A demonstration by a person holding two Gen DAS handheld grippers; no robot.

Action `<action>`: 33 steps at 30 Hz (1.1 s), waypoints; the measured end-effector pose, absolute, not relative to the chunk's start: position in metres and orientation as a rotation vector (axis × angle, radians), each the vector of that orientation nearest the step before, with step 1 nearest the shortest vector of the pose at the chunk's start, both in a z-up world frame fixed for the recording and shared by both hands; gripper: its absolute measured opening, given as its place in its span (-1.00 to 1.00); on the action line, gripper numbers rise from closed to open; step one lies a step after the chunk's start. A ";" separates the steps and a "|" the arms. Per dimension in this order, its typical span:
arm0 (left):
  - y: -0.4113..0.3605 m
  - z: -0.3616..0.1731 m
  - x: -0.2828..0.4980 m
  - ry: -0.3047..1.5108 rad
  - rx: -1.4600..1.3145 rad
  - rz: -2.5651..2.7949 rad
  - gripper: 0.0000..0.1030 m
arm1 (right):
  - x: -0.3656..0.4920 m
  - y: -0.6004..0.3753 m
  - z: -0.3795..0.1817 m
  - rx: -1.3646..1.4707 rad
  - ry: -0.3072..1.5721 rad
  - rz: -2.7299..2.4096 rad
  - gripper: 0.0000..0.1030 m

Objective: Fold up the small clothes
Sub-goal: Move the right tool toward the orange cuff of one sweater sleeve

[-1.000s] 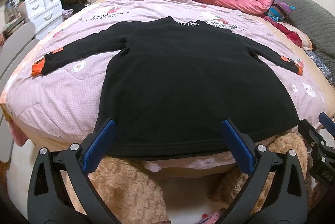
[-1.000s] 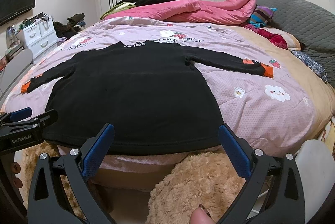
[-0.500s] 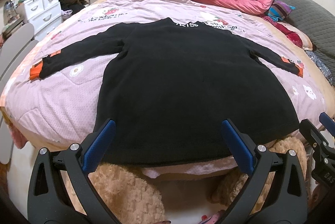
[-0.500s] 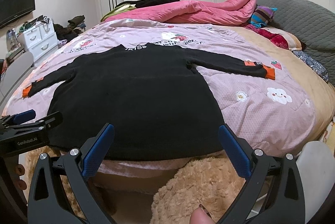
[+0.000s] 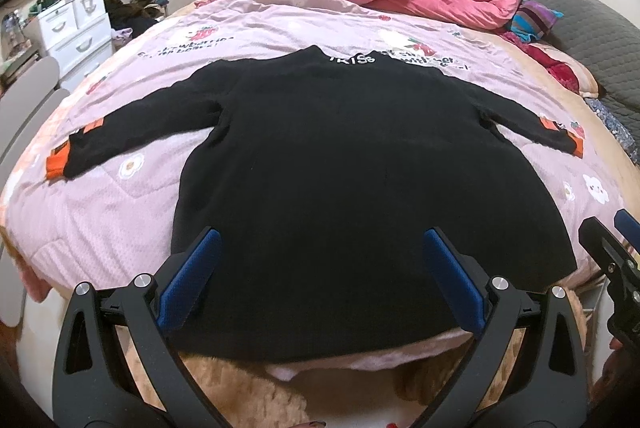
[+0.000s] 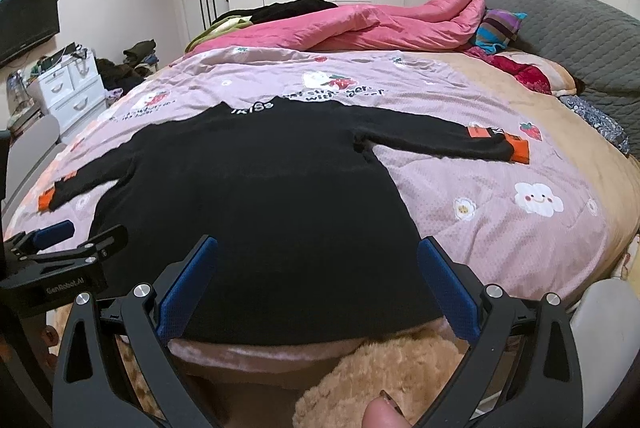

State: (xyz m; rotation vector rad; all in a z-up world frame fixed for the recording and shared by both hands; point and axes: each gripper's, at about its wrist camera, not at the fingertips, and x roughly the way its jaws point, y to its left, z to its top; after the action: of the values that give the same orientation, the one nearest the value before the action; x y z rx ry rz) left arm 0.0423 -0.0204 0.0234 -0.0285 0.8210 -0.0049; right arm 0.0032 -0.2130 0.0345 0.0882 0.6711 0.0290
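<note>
Fingers [image 5: 192, 280] of both grippers wide, empty; sweater [image 5: 360, 187] ahead, hem nearest, collar farthest, left gripper [image 5: 320, 280] central.

Black sweater [image 5: 352, 167], orange cuffs [image 5: 58, 165]; pink cartoon-print quilt [image 6: 500, 187].

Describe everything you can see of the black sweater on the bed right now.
The black sweater lies flat and unfolded on the pink quilt, collar away from the cameras, hem at the bed's near edge. It looks like soft fleece or knit. Both sleeves stretch outward, each ending in an orange cuff. White lettering marks the collar. Both the left gripper and right gripper are open, holding nothing.
</note>
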 end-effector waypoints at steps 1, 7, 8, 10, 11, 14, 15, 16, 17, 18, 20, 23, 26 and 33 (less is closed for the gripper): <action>-0.022 0.025 0.046 0.819 -0.028 -0.008 0.84 | 0.006 -0.214 0.036 0.091 0.668 0.026 0.92; -0.030 0.028 0.063 0.825 -0.020 -0.025 0.84 | 0.027 -0.219 0.043 0.108 0.662 0.009 0.92; -0.033 0.029 0.067 0.824 -0.023 -0.034 0.84 | 0.029 -0.220 0.044 0.108 0.659 0.006 0.92; -0.037 0.030 0.074 0.824 -0.022 -0.043 0.84 | 0.035 -0.222 0.047 0.109 0.652 -0.002 0.92; -0.040 0.032 0.079 0.820 -0.017 -0.047 0.84 | 0.040 -0.224 0.049 0.112 0.647 -0.007 0.92; -0.047 0.036 0.091 0.815 -0.009 -0.057 0.84 | 0.050 -0.227 0.054 0.125 0.636 -0.018 0.92; -0.049 0.037 0.095 0.814 -0.008 -0.061 0.84 | 0.054 -0.229 0.056 0.130 0.630 -0.022 0.92; -0.050 0.038 0.099 0.813 -0.008 -0.064 0.84 | 0.056 -0.230 0.058 0.134 0.625 -0.024 0.92; -0.053 0.039 0.104 0.815 -0.009 -0.068 0.84 | 0.060 -0.232 0.061 0.141 0.618 -0.028 0.92; -0.054 0.041 0.109 0.815 -0.012 -0.075 0.84 | 0.063 -0.234 0.062 0.146 0.611 -0.031 0.92; -0.057 0.042 0.117 0.814 -0.018 -0.079 0.84 | 0.068 -0.238 0.066 0.159 0.595 -0.040 0.92; -0.060 0.043 0.132 0.813 -0.030 -0.085 0.84 | 0.076 -0.244 0.072 0.177 0.567 -0.055 0.92; -0.065 0.042 0.147 0.816 -0.037 -0.092 0.84 | 0.085 -0.250 0.075 0.189 0.557 -0.072 0.92; -0.080 0.038 0.179 0.821 -0.027 -0.120 0.84 | 0.113 -0.268 0.078 0.211 0.553 -0.123 0.92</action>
State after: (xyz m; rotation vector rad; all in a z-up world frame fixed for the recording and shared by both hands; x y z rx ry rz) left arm 0.1789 -0.0797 0.0379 -0.0274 0.8213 -0.1198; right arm 0.1132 -0.2681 0.0785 0.2112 0.5530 -0.1232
